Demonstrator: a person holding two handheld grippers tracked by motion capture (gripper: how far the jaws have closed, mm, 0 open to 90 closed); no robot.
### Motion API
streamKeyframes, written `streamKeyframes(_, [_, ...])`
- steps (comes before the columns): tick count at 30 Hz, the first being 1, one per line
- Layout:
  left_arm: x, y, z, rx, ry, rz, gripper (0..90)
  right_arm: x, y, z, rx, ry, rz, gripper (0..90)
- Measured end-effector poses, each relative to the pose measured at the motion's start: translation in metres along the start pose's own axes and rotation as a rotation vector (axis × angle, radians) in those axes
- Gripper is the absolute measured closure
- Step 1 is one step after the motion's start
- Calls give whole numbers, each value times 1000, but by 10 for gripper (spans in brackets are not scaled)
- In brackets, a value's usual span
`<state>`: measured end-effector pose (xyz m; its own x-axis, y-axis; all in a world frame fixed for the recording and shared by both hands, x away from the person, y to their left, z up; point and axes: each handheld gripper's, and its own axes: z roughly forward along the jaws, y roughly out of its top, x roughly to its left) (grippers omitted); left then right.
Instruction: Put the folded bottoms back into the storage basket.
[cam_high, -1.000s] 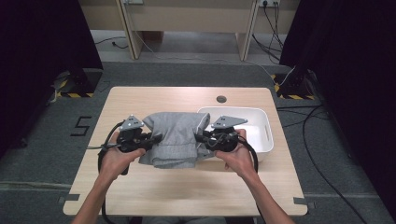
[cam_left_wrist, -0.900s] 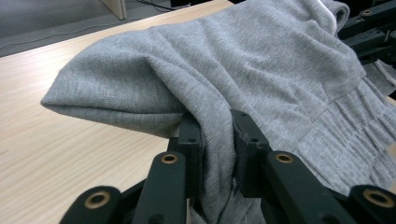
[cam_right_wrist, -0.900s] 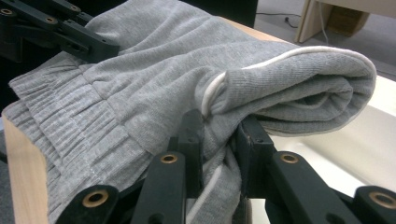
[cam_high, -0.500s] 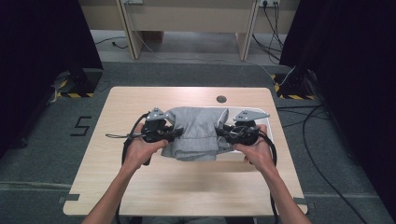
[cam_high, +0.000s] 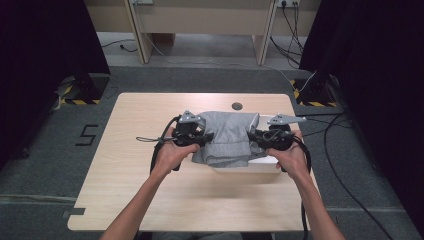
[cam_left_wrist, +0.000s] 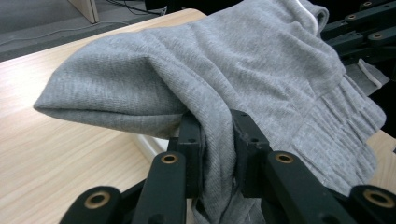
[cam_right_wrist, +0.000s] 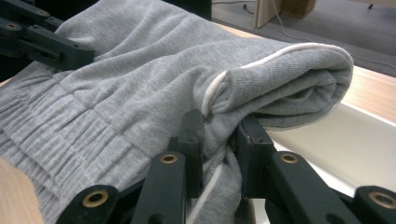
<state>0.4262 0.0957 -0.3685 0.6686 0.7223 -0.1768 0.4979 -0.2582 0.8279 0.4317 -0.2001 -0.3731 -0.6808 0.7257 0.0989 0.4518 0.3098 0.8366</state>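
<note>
Item: folded grey garment (cam_high: 227, 137) | Handling: soft, light, limp, sags between grips | Left gripper (cam_left_wrist: 215, 140): clamped on side fold | Right gripper (cam_right_wrist: 219, 140): clamped on opposite piped edge | Hold: thick folded edges.

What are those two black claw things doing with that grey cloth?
A person holds a folded grey knit garment between two black grippers. The left gripper and the right gripper each pinch one side of it. It hangs above the shallow white plastic tray on the light wooden table, not yet set down.

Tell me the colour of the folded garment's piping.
White piping on grey; clearest in the right gripper view.
</note>
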Motion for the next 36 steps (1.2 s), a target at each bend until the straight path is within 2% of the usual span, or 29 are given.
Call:
streamKeyframes(5, [-3,6,11,0,-10,0,747,-12,-2,-2,13,-16,11,748])
streamKeyframes(16, [-7,15,40,22,-3,-8,747,-30,-4,-4,33,-49,39,750])
streamKeyframes(25, [-5,16,63,40,-8,-34,748,-46,-11,-1,54,-70,60,750])
streamKeyframes(36, [-6,17,82,68,4,-33,745,-59,-17,3,80,-91,86,750])
